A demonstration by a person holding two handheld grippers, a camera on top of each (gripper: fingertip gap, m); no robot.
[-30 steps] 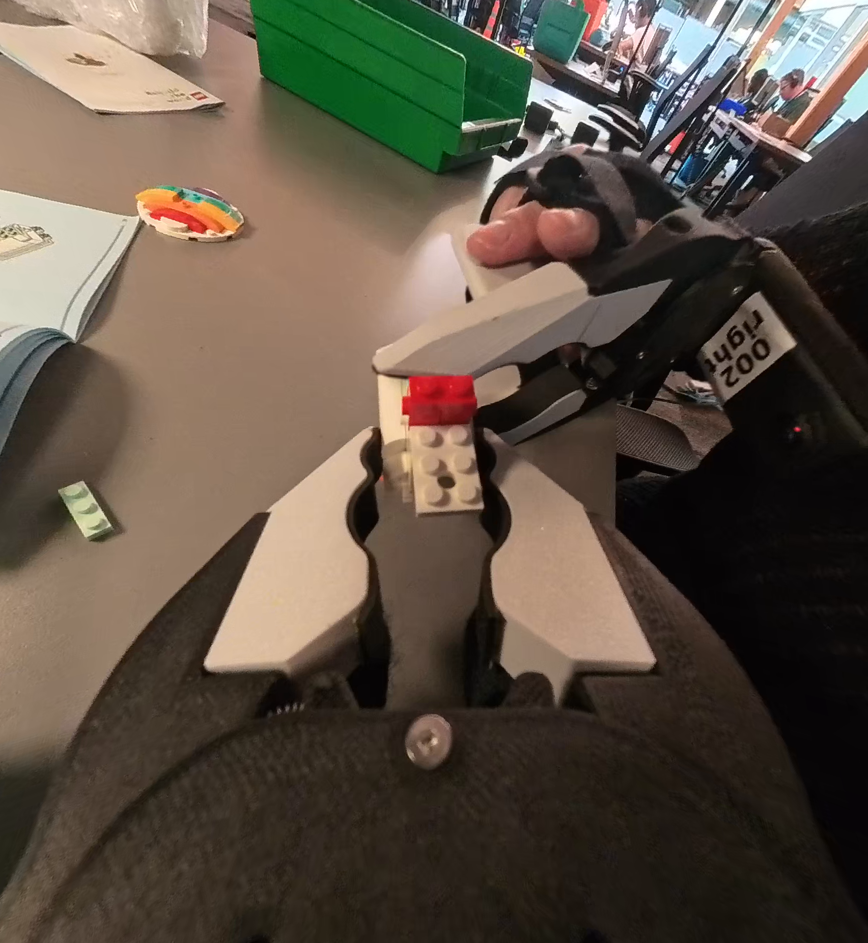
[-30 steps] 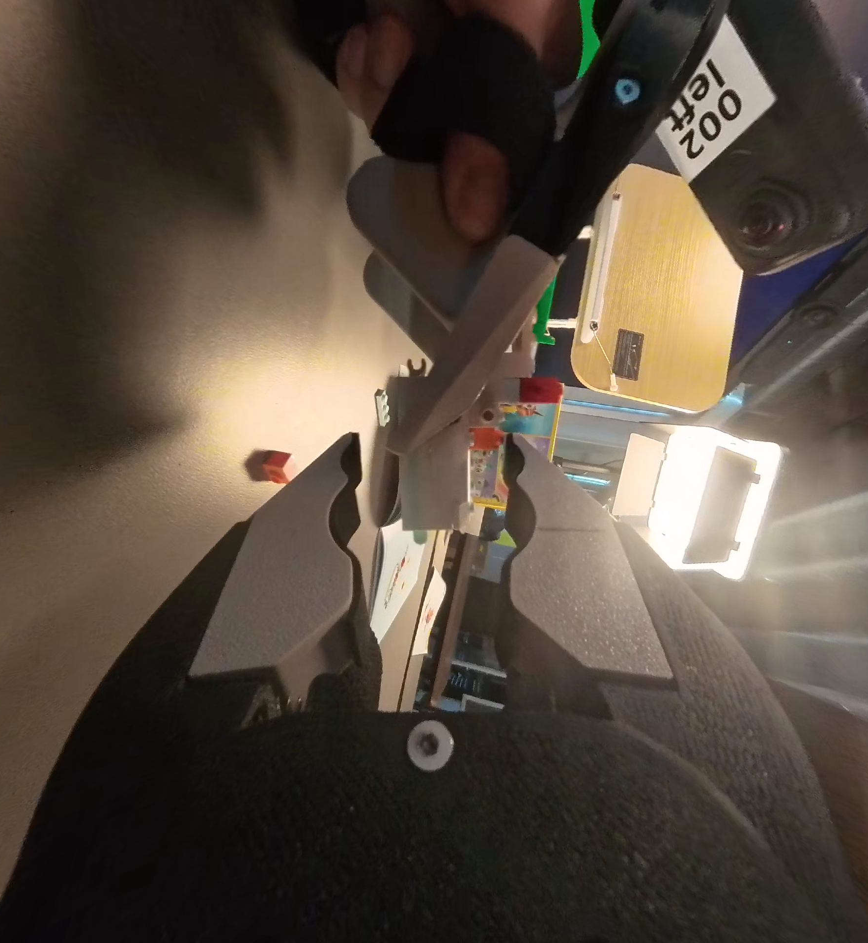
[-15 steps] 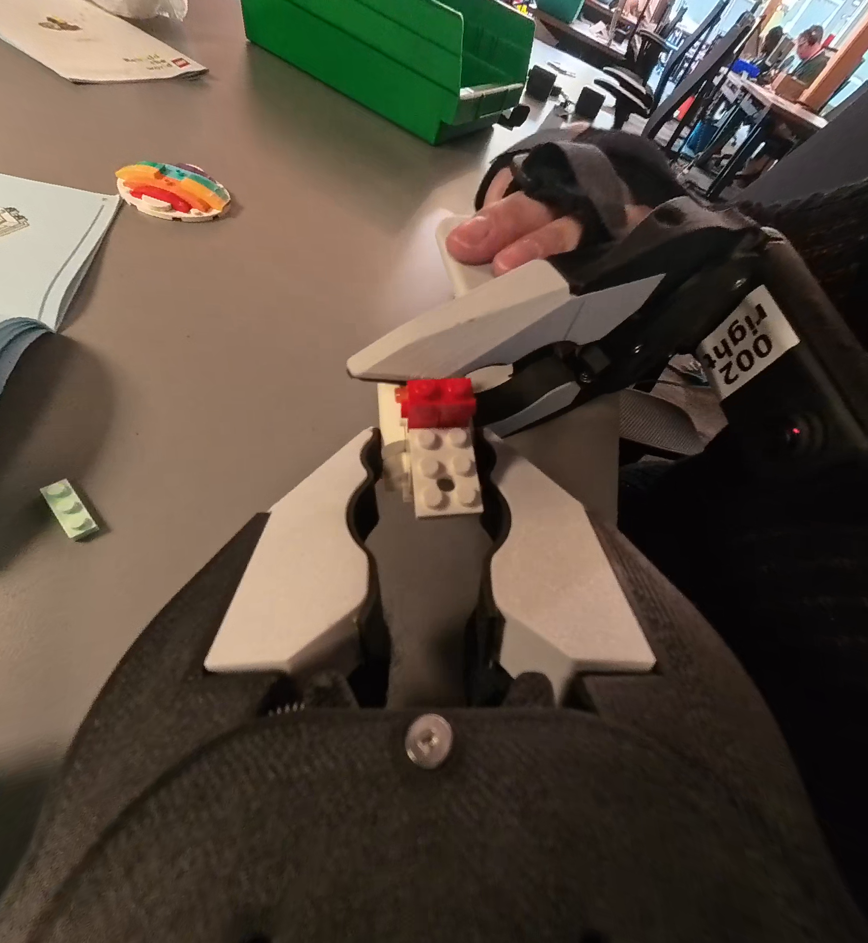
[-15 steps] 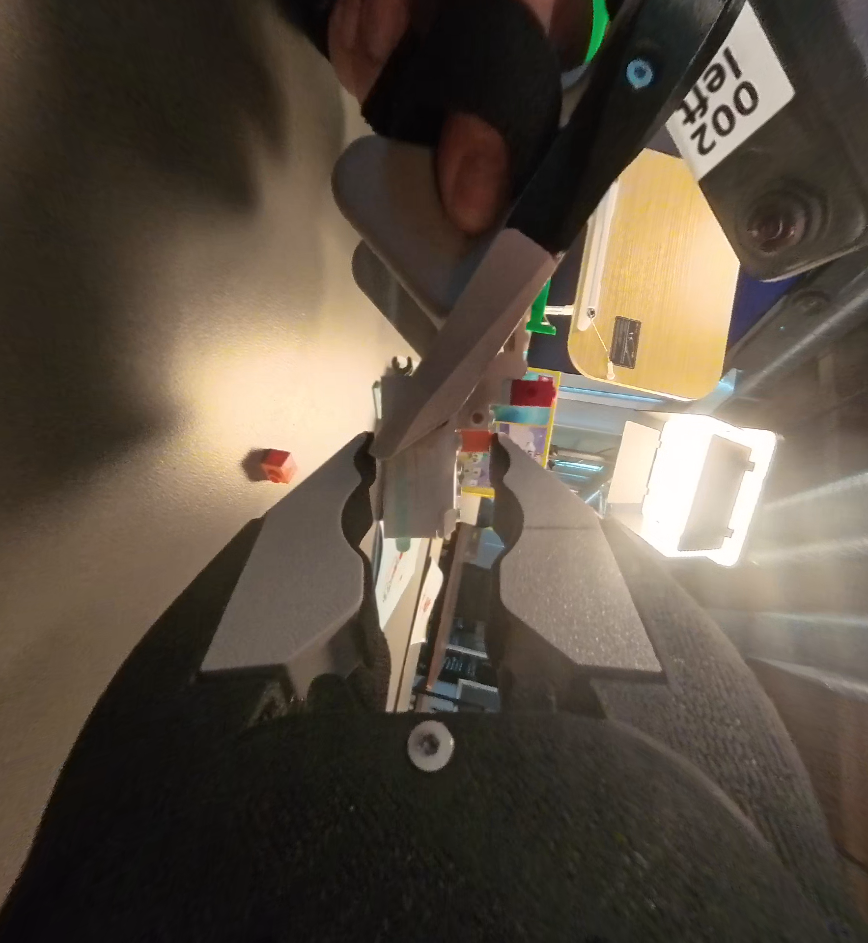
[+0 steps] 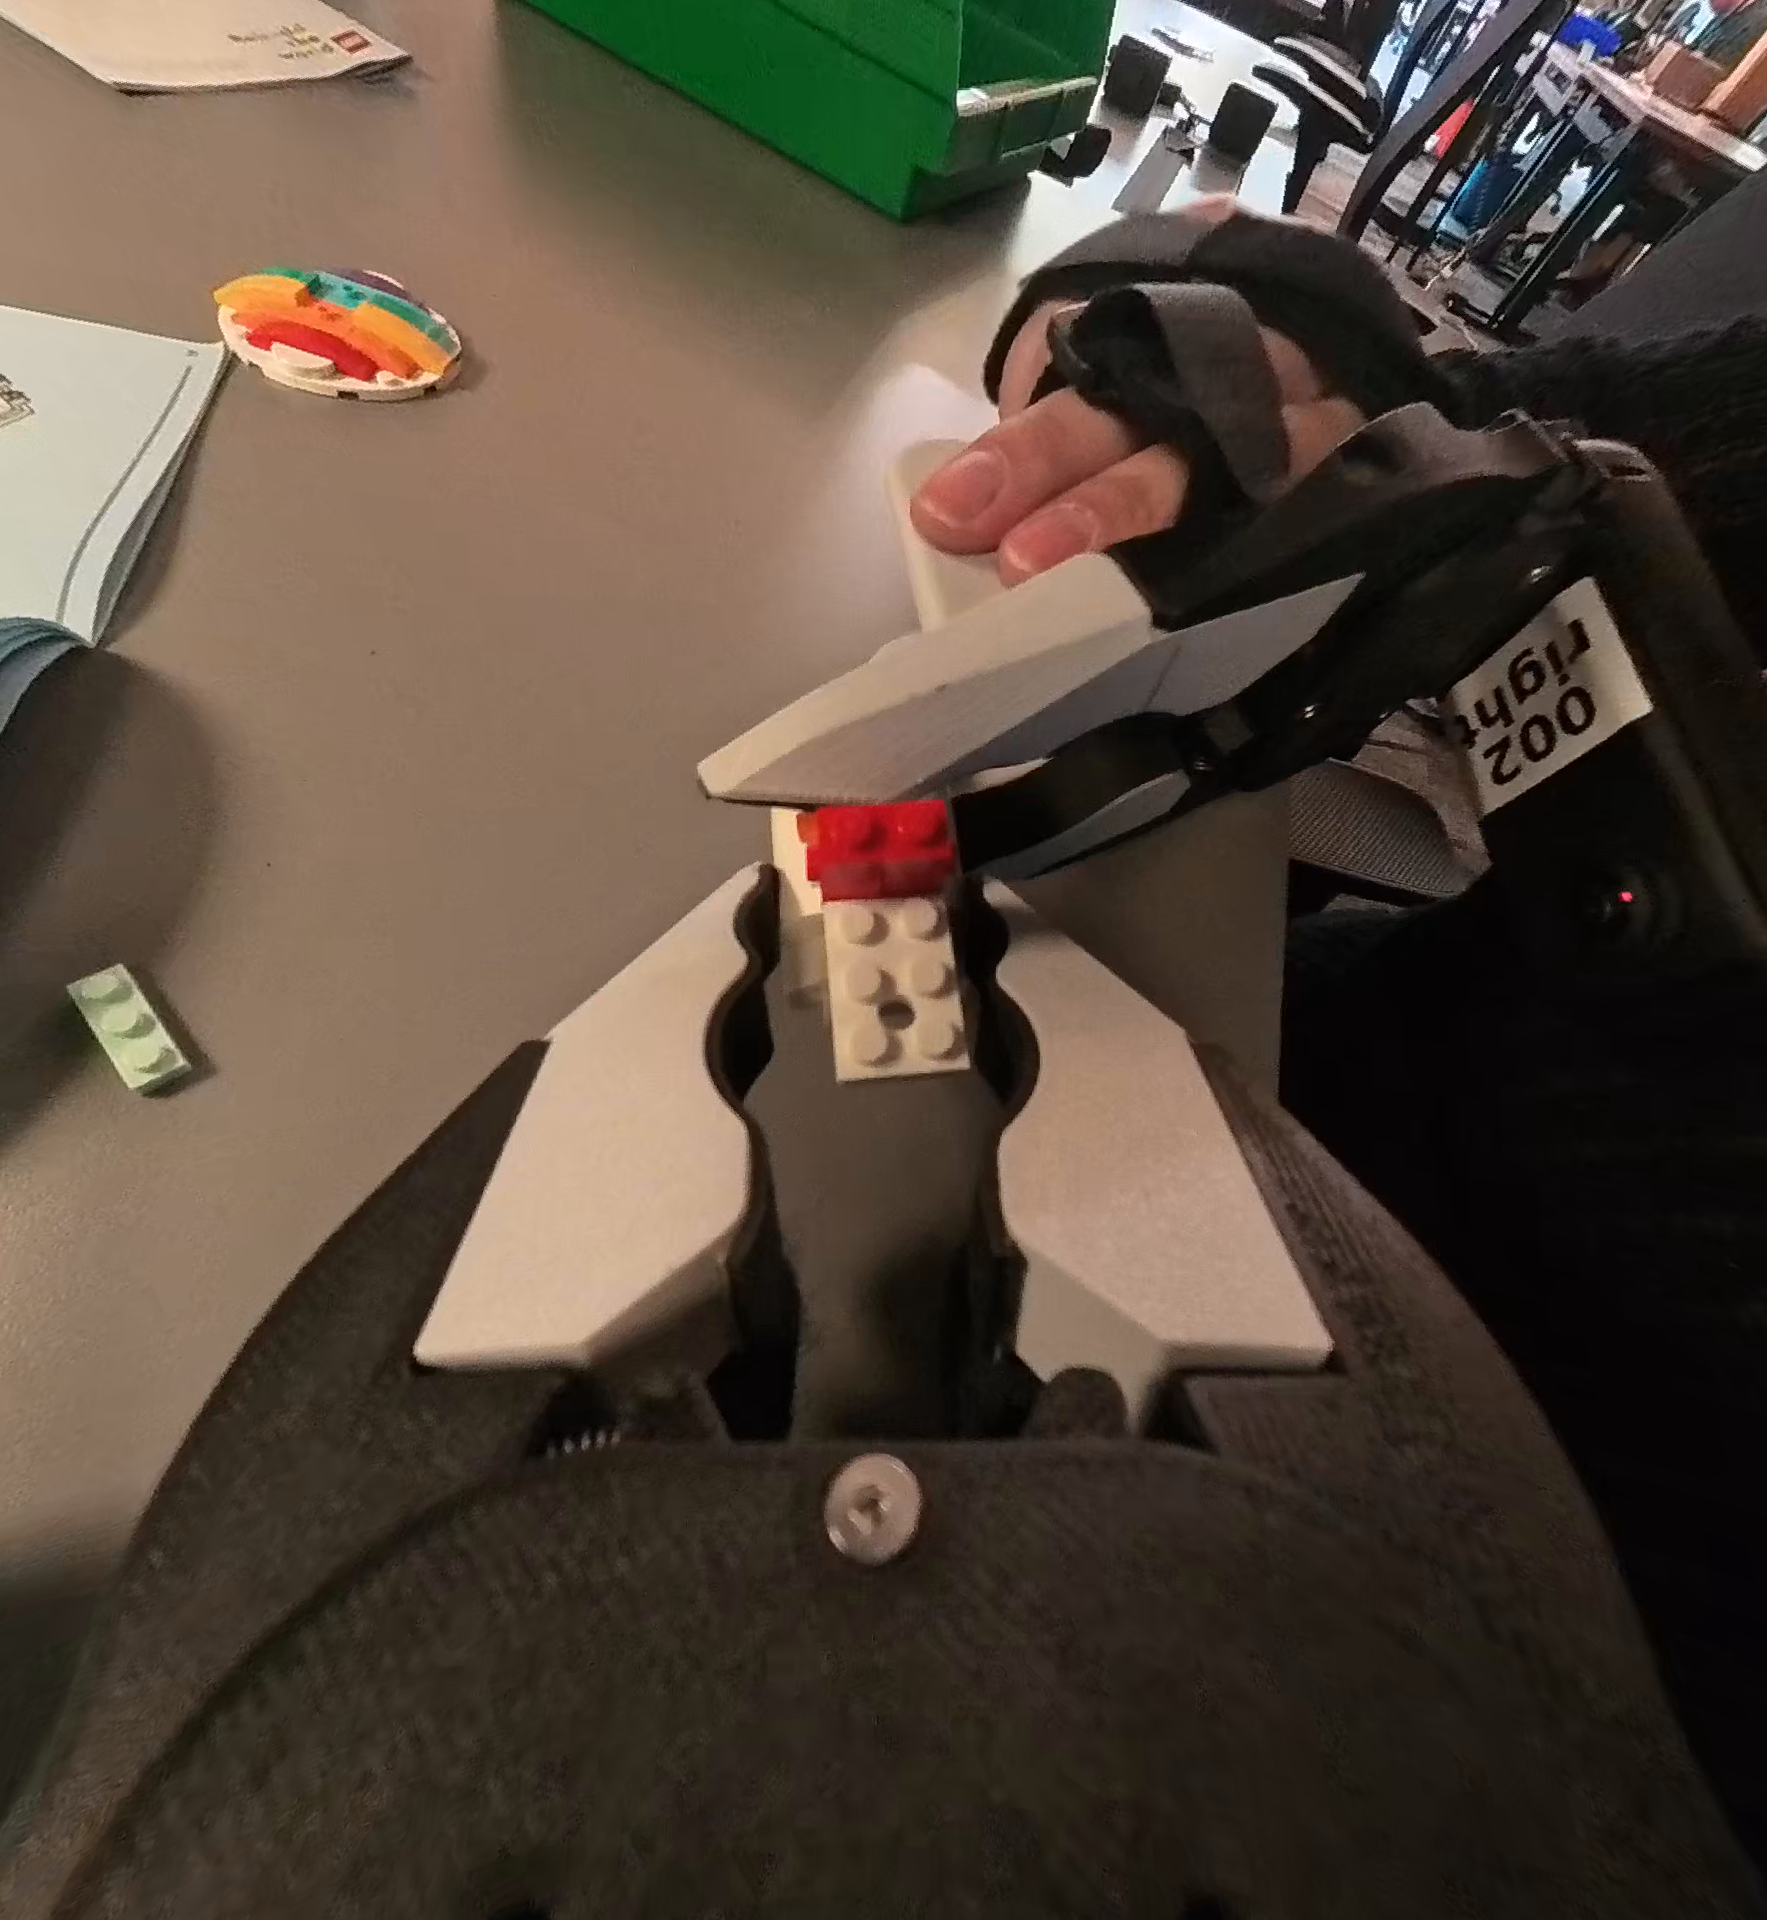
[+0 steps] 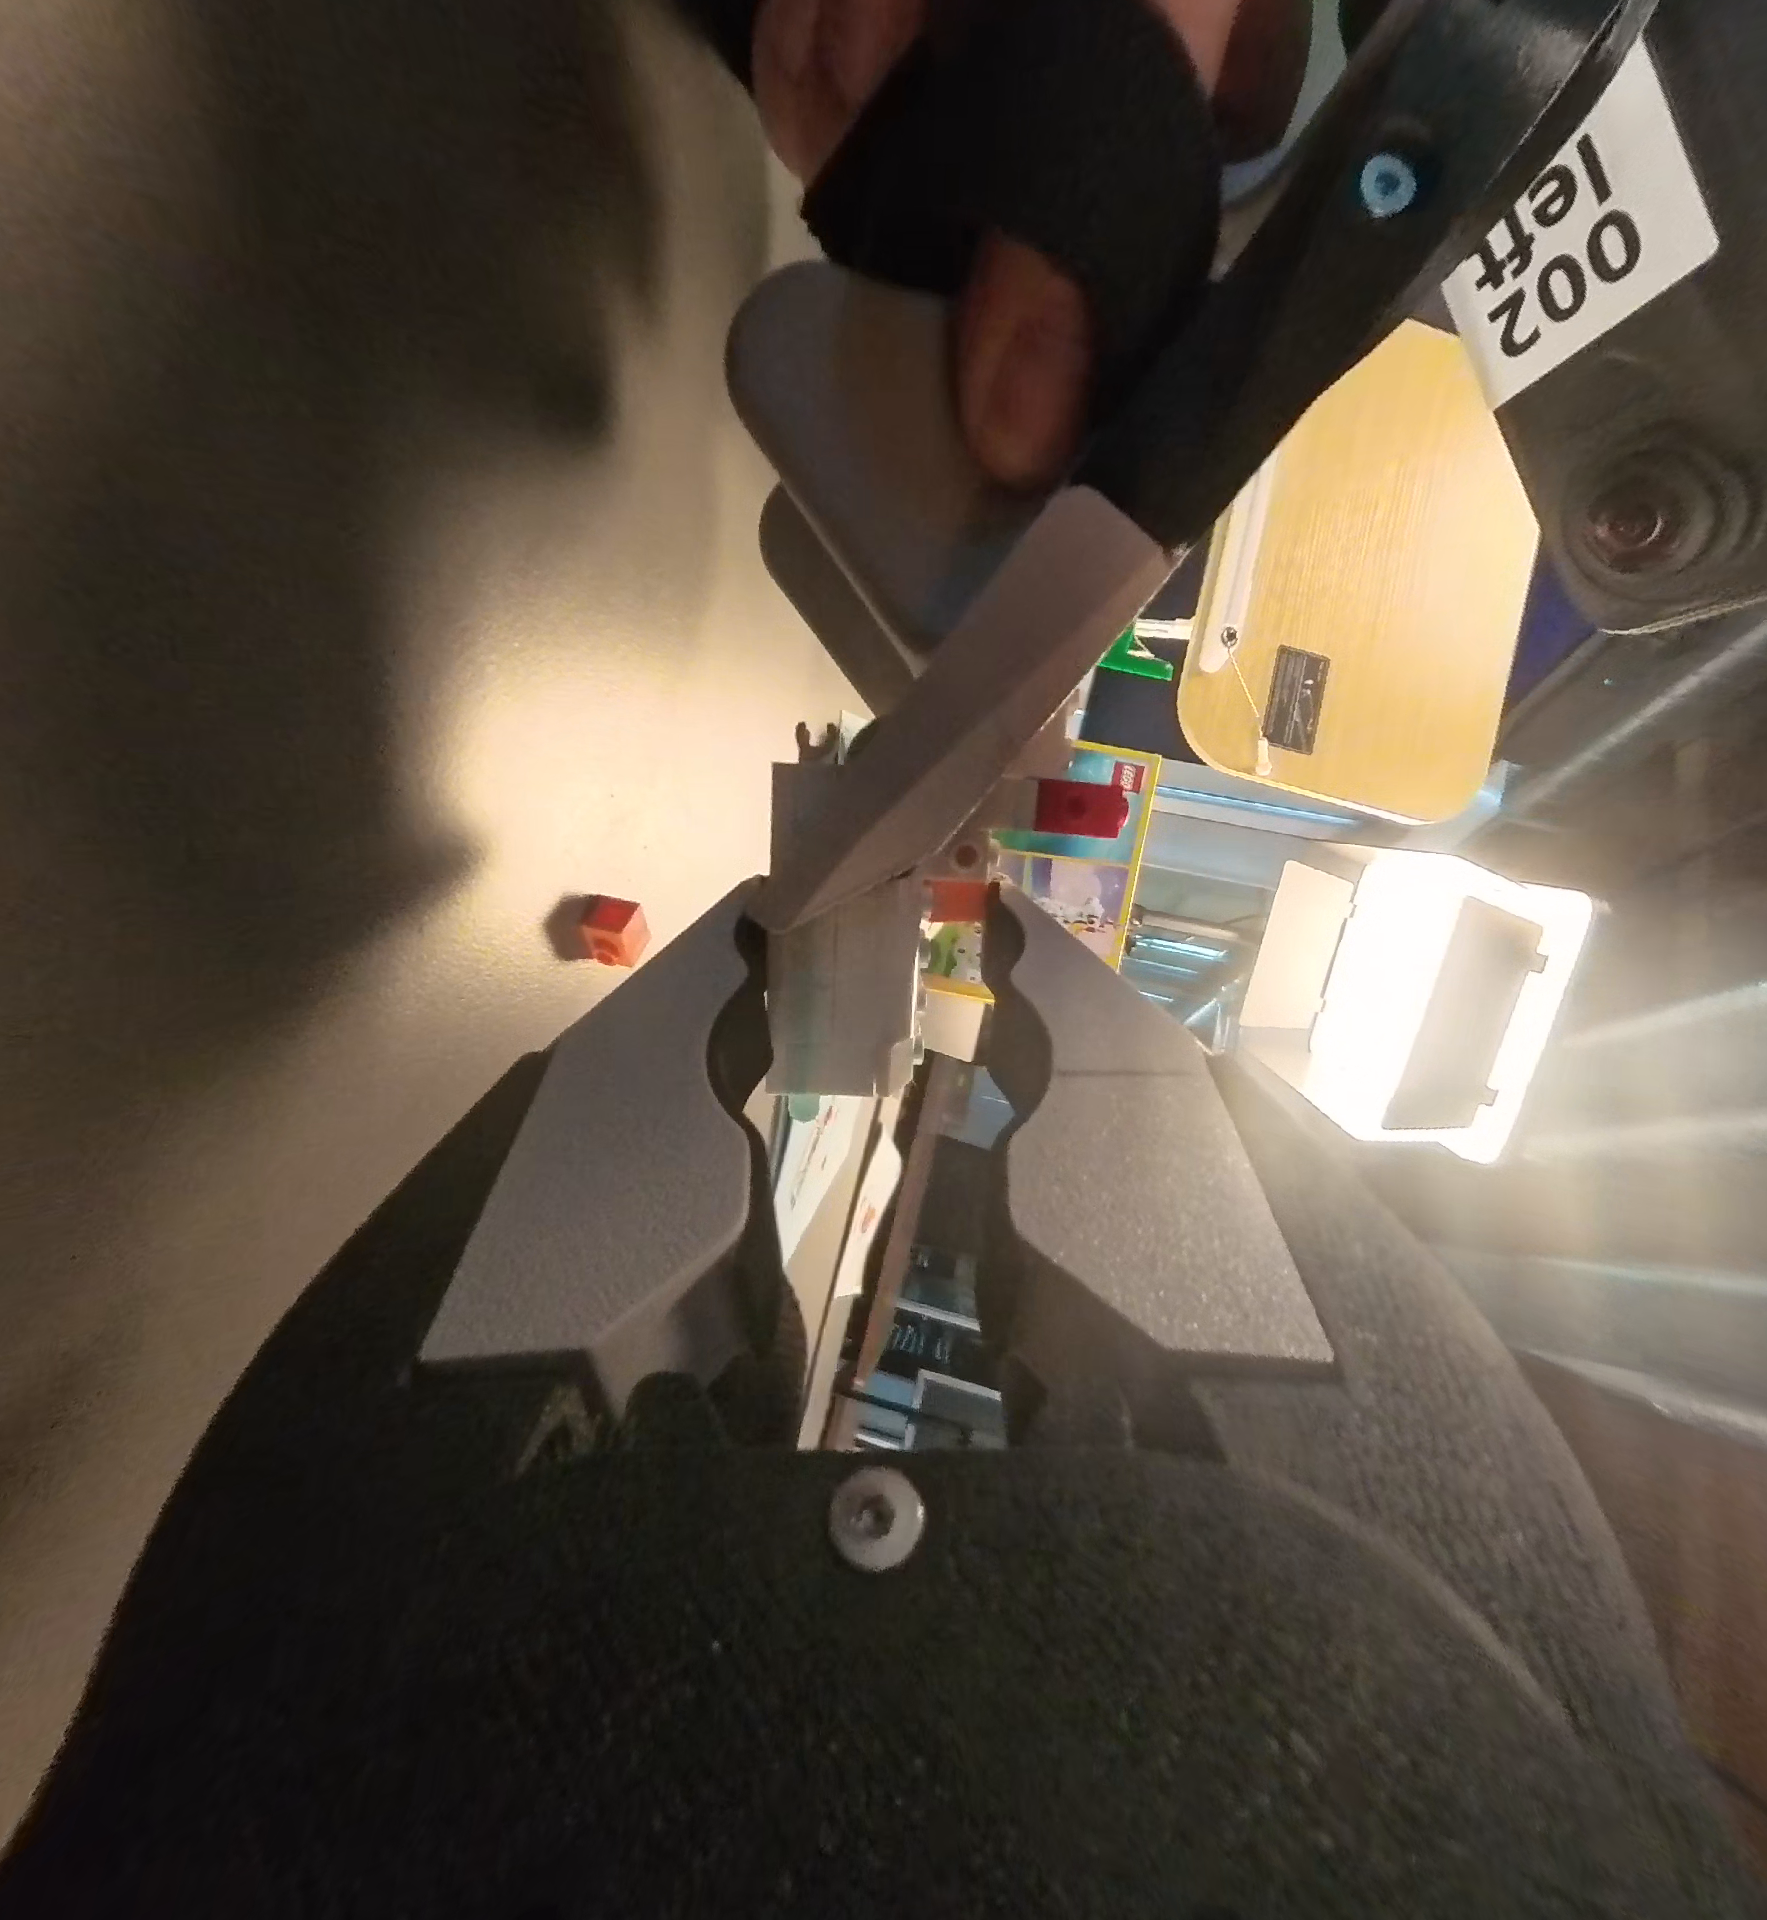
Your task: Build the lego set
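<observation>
My left gripper (image 5: 874,904) is shut on a small white plate assembly (image 5: 894,987) and holds it above the grey table (image 5: 546,623). A red brick (image 5: 884,847) sits on the assembly's far end. My right gripper comes in from the right. Its upper finger (image 5: 941,717) lies on top of the red brick and its lower finger is beneath. In the right wrist view my right gripper (image 6: 874,914) is closed around the white assembly (image 6: 837,997), with a left-gripper finger (image 6: 962,769) crossing in front.
A pale green plate (image 5: 136,1029), an open instruction booklet (image 5: 27,499) and a round rainbow build (image 5: 339,332) lie to the left. A green bin (image 5: 858,94) stands at the back. A loose red brick (image 6: 604,928) lies on the table.
My right gripper's fingers have closed in on the assembly, and its upper finger has come down onto the red brick. My left gripper still holds the assembly.
</observation>
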